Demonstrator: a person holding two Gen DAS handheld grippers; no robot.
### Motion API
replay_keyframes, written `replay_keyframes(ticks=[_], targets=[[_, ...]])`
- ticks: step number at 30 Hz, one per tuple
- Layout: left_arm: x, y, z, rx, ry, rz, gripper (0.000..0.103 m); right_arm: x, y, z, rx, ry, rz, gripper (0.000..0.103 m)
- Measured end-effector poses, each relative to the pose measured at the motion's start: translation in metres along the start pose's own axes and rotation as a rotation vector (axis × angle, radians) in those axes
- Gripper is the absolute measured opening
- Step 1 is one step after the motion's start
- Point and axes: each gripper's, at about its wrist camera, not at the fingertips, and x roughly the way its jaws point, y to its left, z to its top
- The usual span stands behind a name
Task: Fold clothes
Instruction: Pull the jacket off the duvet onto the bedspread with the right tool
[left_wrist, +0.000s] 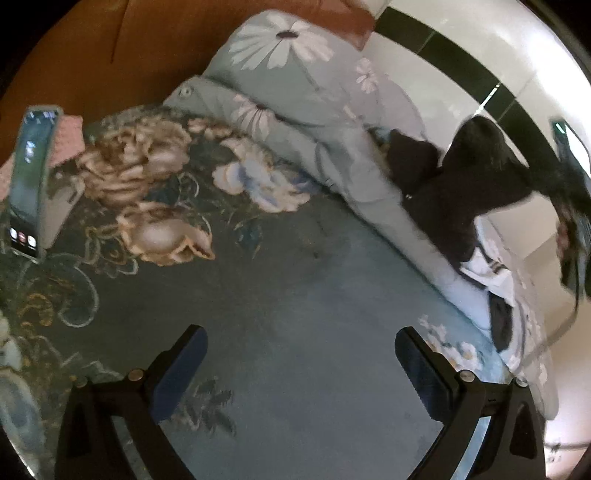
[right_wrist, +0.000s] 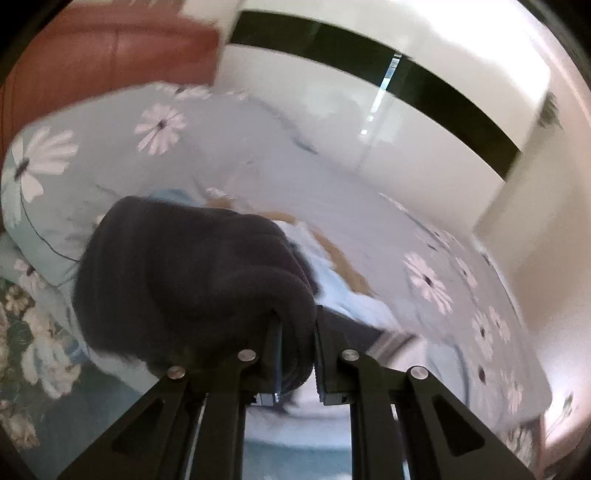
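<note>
Right gripper is clamped on a bunched fold of the dark garment; fabric fills the gap between the pads. Your left gripper stands wide, nothing between its fingers, hovering over the bare patch of the floral bedspread.

Landmark: the daisy-print duvet, rolled along the far edge of the bedspread. In the left view the dark garment drapes across that duvet's right end, with part of it lifted up and off to the right. Beyond the duvet's right end, a white striped piece and another dark item lie in the same heap. A phone is propped well left of the duvet, out of your way.

Handling, my read: soft, thick knit or fleece, light, no stiffness at all. It will sag and bunch, not slip. You're holding a wad, not an edge, so it will hang as a lump.

Suggest you bring it over to the clear bedspread in front of the duvet, then take a hem or shoulder seam with your left gripper so the two grips spread it flat. Pinch at a seam or cuff: doubled fabric holds better. Watch the white striped piece; it may drag along.
</note>
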Motion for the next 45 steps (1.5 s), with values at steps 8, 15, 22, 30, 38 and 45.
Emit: replay_keyframes(ticks=[8,15,22,30,38,45], targets=[[-0.063,-0.014,-0.027,0.035,0.026,-0.017,0.103,-0.11,-0.082,-0.113,0.136,0.04,0.137,0.014],[-0.102,-0.023,-0.036,0.028,0.002,-0.02,0.103,-0.167,-0.075,-0.215,0.136,0.143,0.325,0.014],[-0.098,-0.041,-0.048,0.06,0.057,-0.03,0.103,-0.162,-0.027,-0.268,0.015,0.256,0.456,0.014],[-0.049,-0.063,-0.043,0.023,0.173,-0.077,0.103,-0.142,-0.035,-0.281,0.001,0.306,0.519,0.021],[0.028,-0.112,-0.011,0.097,0.254,-0.1,0.103,-0.149,-0.108,-0.303,0.156,0.274,0.612,0.051],[0.119,-0.148,0.01,0.14,0.334,-0.047,0.103,-0.048,-0.199,-0.282,0.496,0.274,0.568,0.054]])
